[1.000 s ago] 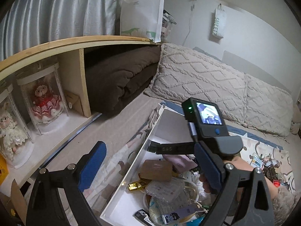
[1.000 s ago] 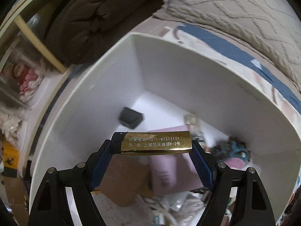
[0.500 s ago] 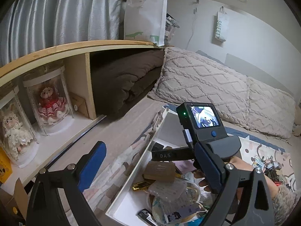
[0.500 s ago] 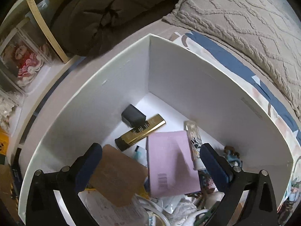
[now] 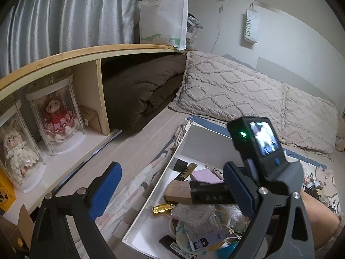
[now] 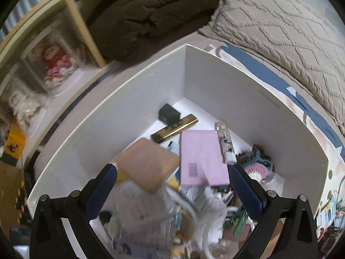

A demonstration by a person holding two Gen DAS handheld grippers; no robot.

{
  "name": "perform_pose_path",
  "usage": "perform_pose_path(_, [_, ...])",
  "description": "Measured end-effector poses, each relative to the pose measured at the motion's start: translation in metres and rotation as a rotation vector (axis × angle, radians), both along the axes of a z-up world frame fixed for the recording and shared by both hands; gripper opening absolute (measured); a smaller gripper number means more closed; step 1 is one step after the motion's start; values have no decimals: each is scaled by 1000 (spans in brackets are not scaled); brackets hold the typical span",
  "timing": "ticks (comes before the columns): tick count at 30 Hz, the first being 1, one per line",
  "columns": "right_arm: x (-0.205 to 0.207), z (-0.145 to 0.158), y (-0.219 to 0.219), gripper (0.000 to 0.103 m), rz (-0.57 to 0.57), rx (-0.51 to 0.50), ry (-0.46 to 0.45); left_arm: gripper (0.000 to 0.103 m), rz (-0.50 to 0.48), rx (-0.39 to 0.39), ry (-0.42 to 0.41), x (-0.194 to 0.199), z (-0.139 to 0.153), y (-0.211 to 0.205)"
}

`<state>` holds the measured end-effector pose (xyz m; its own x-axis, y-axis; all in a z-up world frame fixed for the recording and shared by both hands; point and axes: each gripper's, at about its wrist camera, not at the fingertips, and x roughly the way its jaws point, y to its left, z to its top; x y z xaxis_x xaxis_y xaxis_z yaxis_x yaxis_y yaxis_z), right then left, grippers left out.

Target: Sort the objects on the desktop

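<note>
Right gripper spread wide, nothing between its blue pads, above white box; gold bar lies flat on box floor, one end against small black cube, beside pink booklet; left gripper also spread, empty, over box's left rim.

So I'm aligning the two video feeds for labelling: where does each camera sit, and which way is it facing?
Left wrist: on the open left gripper, looking across the bed toward shelf and pillows; shows the right gripper's body and the person's forearm.
Right wrist: on the open right gripper, looking down into the white box.
Shared: the white box, gold bar, pink card, brown blanket.
</note>
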<state>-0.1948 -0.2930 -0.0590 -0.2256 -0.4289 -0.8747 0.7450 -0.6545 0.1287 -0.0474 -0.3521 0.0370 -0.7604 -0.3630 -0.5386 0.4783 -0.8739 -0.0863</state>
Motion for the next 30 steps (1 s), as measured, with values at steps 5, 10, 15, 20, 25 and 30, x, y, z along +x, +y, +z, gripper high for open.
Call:
perform_pose_path(5, [19,7,22,103,19,-26,30,96,14,-4,-7,2,1,3])
perform_pose_path(10, [28,12,45,103,22,-60,46,96,8,-23,-36,-2,0,13])
perform_pose_path(15, [33,20,76,103,4,-112,56,96,10,-40,-55,-3,-1,20])
perform_pose_path(20, [42,34,107,103,-11,-151,97,96,0,-52,-64,-4,0,29])
perform_pose_path(25, [53,52,141,103,-25,-194,130,96,-19,-88,-90,-10,1,47])
perform_pose_path(30, [63,67,178,103,-49,-230,154,96,-35,-103,-89,-10,3,67])
